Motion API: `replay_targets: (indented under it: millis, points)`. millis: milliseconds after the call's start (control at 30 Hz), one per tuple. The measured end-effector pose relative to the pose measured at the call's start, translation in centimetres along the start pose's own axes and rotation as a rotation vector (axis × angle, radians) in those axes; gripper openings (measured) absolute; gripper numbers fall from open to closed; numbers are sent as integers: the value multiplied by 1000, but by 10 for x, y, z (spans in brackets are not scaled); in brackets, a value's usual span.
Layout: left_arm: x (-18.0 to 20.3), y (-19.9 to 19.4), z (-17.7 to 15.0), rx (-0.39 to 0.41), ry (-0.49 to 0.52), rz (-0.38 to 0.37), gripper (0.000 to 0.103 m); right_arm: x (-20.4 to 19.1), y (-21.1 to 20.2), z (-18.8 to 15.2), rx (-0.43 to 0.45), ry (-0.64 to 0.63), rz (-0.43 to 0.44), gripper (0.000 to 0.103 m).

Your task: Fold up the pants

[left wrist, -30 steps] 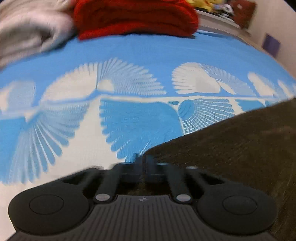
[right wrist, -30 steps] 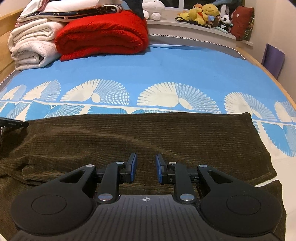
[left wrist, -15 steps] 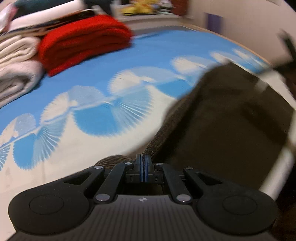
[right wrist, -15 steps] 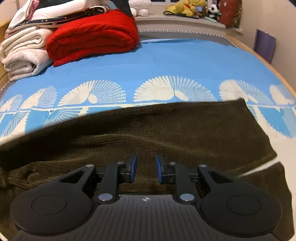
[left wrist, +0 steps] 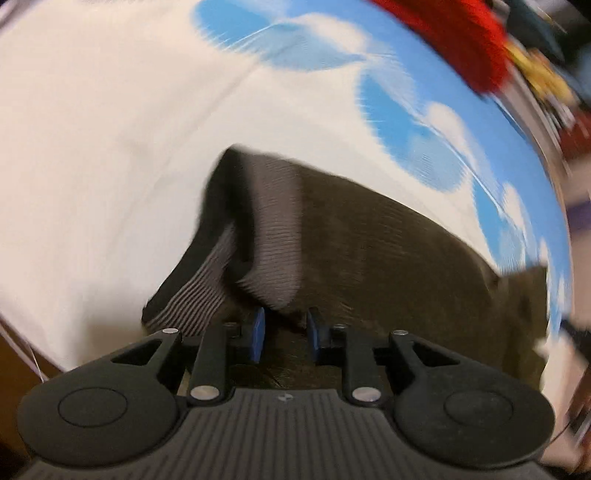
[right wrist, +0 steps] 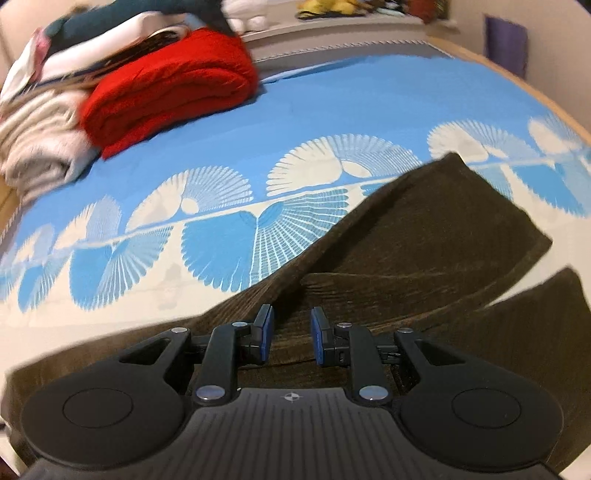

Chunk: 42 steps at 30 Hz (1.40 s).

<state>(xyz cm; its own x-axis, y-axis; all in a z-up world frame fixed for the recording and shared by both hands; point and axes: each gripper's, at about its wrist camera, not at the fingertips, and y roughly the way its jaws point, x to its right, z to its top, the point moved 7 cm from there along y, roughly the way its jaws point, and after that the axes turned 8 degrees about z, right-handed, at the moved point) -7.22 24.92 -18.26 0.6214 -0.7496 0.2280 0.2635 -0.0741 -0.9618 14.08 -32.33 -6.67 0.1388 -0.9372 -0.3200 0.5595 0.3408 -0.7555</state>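
Dark brown corduroy pants (right wrist: 436, 229) lie on the blue and white fan-patterned bedsheet (right wrist: 332, 103), doubled over with one layer on another. In the left wrist view the pants (left wrist: 388, 251) show their grey ribbed waistband (left wrist: 273, 229), turned outward. My left gripper (left wrist: 286, 332) points down at that waistband; its jaws are opening, and the band's edge lies just at the blue pads without being pinched. My right gripper (right wrist: 291, 334) hovers over the folded layers near the front. Its pads stand a little apart with nothing gripped between them.
A folded red blanket (right wrist: 173, 85) and a stack of pale blankets (right wrist: 40, 147) sit at the back left of the bed. Plush toys (right wrist: 325, 4) line the ledge behind. A purple object (right wrist: 506, 40) leans on the right wall. The blur at top right in the left view is the red blanket (left wrist: 461, 33).
The left gripper, shut on the pants' edge, swept across and rolled, carrying the cloth over onto the rest. Its pads have now parted. The right gripper stayed put, tilting slightly.
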Motion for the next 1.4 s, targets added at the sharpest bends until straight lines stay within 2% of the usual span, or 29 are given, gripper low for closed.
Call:
replay_targets:
  millis: [100,133,167,267,433,500,567,667,800,900,933,1000,1133,1233,1400]
  points:
    - [0,13,6,-49,-68,-35,40,10,5,6,12,77,12,23]
    - [0,16,8,-54,-80,-24,54,14,7,9,17,99,14,23]
    - [0,18,11,-54,-84,-2,57,17,10,12,21,119,17,23]
    - [2,23,11,-52,-88,12,57,29,18,22,36,182,21,23]
    - [12,25,23,-44,-49,14,58,47,52,32,15,313,47,31]
    - [12,27,24,-46,-37,30,56,49,68,31,-7,345,54,33]
    - [10,29,25,-47,-34,56,44,49,83,31,-16,368,55,33]
    - [8,31,25,-42,-15,76,34,51,100,36,-5,391,53,33]
    - [13,27,25,-10,44,96,28,55,123,36,-13,422,36,33]
    - [14,21,27,21,48,98,25,55,133,35,-16,413,16,33]
    - [14,19,28,31,45,96,24,56,133,36,-8,403,10,25]
    - [14,14,30,55,32,90,23,57,127,40,23,377,4,3]
    - [15,0,34,117,15,81,21,55,87,55,119,330,45,3]
    - [17,-14,36,166,3,69,20,56,40,58,171,307,92,3]
    - [8,-37,30,233,26,88,19,56,-35,29,140,216,228,3]
